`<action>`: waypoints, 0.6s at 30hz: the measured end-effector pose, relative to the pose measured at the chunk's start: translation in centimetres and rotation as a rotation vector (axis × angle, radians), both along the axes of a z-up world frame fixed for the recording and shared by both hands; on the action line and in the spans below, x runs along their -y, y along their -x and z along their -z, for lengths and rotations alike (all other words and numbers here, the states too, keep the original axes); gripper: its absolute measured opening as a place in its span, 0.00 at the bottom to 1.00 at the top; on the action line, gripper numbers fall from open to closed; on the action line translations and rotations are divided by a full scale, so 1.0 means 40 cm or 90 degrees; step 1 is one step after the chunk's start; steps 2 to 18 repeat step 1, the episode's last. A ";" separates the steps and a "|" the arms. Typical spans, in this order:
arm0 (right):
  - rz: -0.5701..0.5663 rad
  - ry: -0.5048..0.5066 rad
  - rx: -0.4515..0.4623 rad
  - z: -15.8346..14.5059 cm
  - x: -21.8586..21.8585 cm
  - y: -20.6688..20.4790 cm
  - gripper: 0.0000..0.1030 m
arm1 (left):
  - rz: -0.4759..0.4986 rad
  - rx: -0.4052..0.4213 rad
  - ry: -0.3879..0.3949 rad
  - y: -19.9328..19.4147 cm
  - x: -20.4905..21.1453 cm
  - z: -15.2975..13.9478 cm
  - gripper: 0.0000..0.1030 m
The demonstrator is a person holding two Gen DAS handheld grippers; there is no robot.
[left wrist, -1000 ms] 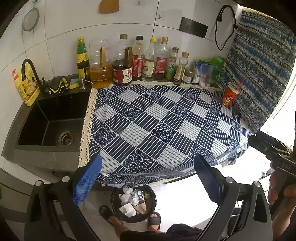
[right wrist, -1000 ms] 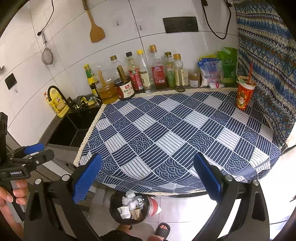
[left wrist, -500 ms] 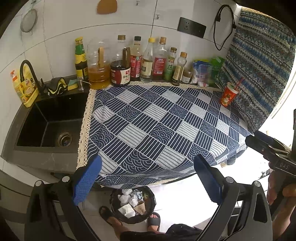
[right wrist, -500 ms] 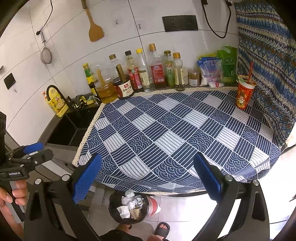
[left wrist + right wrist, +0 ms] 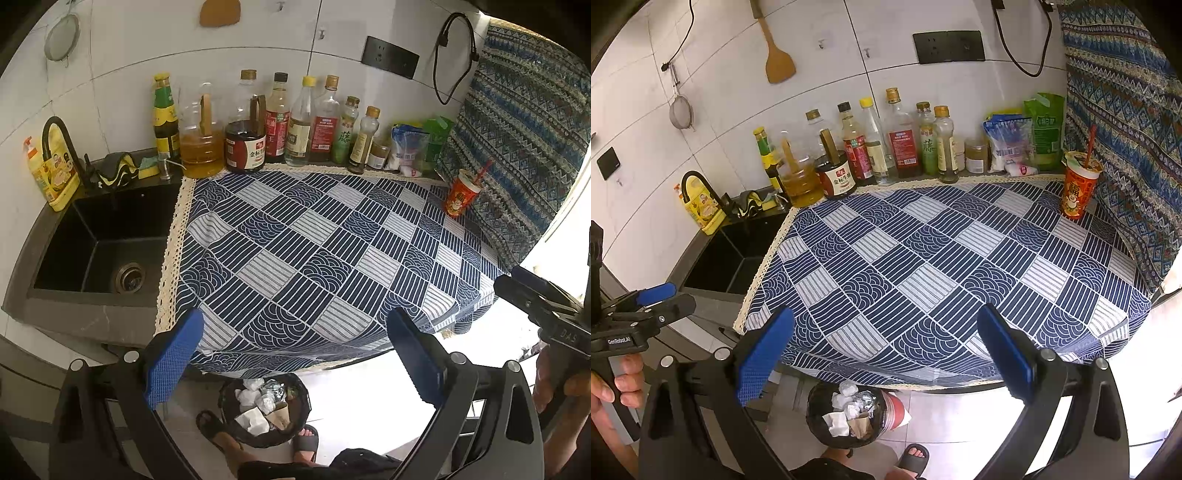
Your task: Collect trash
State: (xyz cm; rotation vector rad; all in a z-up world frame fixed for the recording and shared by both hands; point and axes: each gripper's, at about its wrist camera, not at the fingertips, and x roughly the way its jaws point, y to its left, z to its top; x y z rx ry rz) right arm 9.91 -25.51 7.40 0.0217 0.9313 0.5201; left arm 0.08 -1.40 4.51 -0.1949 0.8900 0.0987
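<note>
A black trash bin (image 5: 264, 410) with crumpled paper and foil stands on the floor below the counter's front edge; it also shows in the right wrist view (image 5: 851, 415). A red paper cup with a straw (image 5: 461, 197) stands at the counter's back right, also in the right wrist view (image 5: 1079, 190). My left gripper (image 5: 295, 358) is open and empty, above the front edge. My right gripper (image 5: 884, 354) is open and empty too. Each gripper shows at the edge of the other's view.
A blue patterned cloth (image 5: 332, 251) covers the counter. Bottles and jars (image 5: 258, 125) line the back wall, with bags (image 5: 1027, 136) at the right. A black sink (image 5: 99, 243) is at the left. A patterned curtain (image 5: 1126, 147) hangs at the right. Sandalled feet (image 5: 221, 432) flank the bin.
Both views have shifted slightly, as the grippers drift back and up from the counter. Nothing was picked up or released.
</note>
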 end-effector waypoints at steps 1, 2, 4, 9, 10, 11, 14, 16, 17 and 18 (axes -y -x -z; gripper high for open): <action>0.000 0.000 0.000 0.000 0.000 0.000 0.95 | -0.002 -0.002 -0.001 -0.002 -0.001 0.001 0.94; 0.000 0.000 0.000 0.000 0.000 0.000 0.95 | -0.002 -0.002 -0.001 -0.002 -0.001 0.001 0.94; 0.000 0.000 0.000 0.000 0.000 0.000 0.95 | -0.002 -0.002 -0.001 -0.002 -0.001 0.001 0.94; 0.000 0.000 0.000 0.000 0.000 0.000 0.95 | -0.002 -0.002 -0.001 -0.002 -0.001 0.001 0.94; 0.000 0.000 0.000 0.000 0.000 0.000 0.95 | -0.002 -0.002 -0.001 -0.002 -0.001 0.001 0.94; 0.000 0.000 0.000 0.000 0.000 0.000 0.95 | -0.002 -0.002 -0.001 -0.002 -0.001 0.001 0.94; 0.000 0.000 0.000 0.000 0.000 0.000 0.95 | -0.002 -0.002 -0.001 -0.002 -0.001 0.001 0.94; 0.000 0.000 0.000 0.000 0.000 0.000 0.95 | -0.002 -0.002 -0.001 -0.002 -0.001 0.001 0.94; 0.000 0.000 0.000 0.000 0.000 0.000 0.95 | -0.002 -0.002 -0.001 -0.002 -0.001 0.001 0.94; 0.000 0.000 0.000 0.000 0.000 0.000 0.95 | -0.002 -0.002 -0.001 -0.002 -0.001 0.001 0.94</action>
